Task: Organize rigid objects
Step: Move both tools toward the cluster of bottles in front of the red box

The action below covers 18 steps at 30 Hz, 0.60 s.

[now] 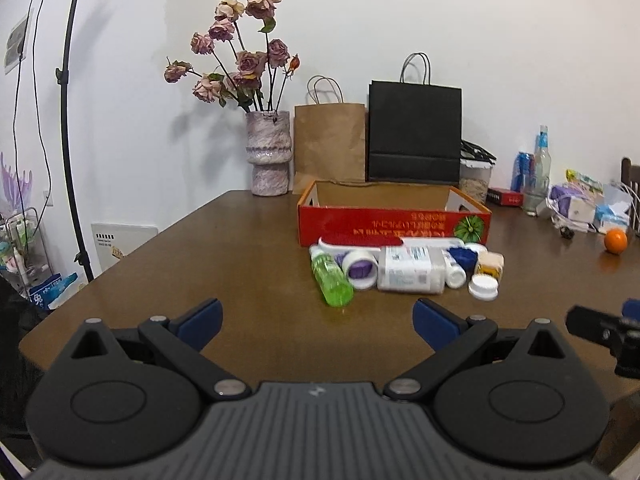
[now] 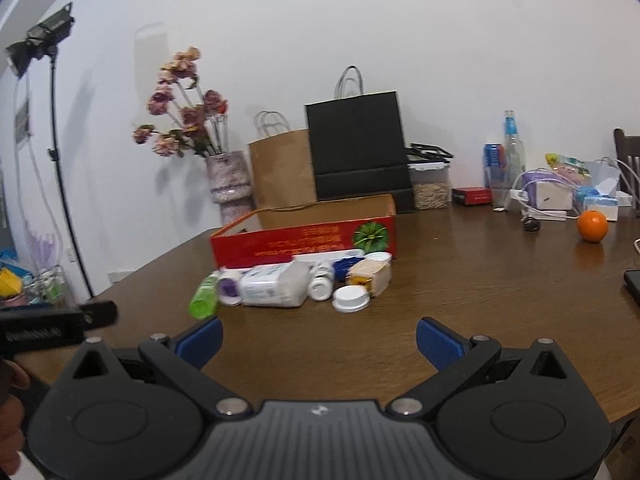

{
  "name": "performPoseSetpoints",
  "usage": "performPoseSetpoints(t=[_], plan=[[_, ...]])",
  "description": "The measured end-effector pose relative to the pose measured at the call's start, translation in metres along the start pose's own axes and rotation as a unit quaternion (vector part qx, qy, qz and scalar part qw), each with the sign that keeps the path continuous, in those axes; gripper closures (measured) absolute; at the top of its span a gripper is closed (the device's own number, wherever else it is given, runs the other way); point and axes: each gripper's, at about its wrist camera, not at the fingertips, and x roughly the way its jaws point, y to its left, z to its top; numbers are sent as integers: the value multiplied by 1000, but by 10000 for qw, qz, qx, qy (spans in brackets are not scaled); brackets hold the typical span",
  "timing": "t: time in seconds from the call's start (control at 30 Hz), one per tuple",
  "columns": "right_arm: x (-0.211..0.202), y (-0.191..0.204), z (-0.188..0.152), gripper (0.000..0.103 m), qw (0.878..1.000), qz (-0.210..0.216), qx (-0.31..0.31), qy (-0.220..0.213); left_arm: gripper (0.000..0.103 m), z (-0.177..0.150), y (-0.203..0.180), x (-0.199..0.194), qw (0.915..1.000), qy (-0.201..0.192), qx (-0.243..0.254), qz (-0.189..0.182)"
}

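Note:
A red cardboard box [image 1: 394,226] [image 2: 304,240] stands open and empty-looking in the middle of the brown table [image 1: 248,264]. In front of it lies a cluster of small containers: a green bottle [image 1: 332,278] [image 2: 203,296], a large white bottle [image 1: 410,270] [image 2: 276,284], a purple-capped jar [image 1: 360,269], a white lid [image 1: 483,287] [image 2: 351,298], a yellow box [image 1: 490,266] [image 2: 370,276]. My left gripper [image 1: 316,320] is open and empty, short of the cluster. My right gripper [image 2: 319,340] is open and empty, also short of it.
A vase of dried roses [image 1: 269,152], a brown paper bag [image 1: 330,146] and a black bag [image 1: 414,132] stand behind the box. An orange [image 1: 615,241] [image 2: 592,226], bottles and clutter sit at the right. A light stand [image 1: 68,120] is beyond the left table edge.

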Motion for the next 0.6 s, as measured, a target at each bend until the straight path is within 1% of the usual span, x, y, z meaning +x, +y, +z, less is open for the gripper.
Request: performPoseSetpoints(t=[0.2, 0.37, 0.47, 0.57, 0.6], plan=[[6, -9, 6, 0, 9997, 162, 134, -160, 0, 8, 3, 15, 10000, 23, -63, 45], [0, -11, 7, 0, 9987, 202, 110, -446, 0, 5, 8, 10, 9998, 6, -165, 75], [-4, -8, 6, 0, 9985, 412, -3, -353, 0, 3, 10, 2, 9998, -2, -194, 65], [-11, -5, 5, 0, 9986, 465, 30, -234, 0, 4, 11, -8, 9998, -77, -183, 89], [-14, -3, 4, 0, 9989, 425, 24, -203, 0, 3, 12, -12, 9997, -109, -181, 97]])
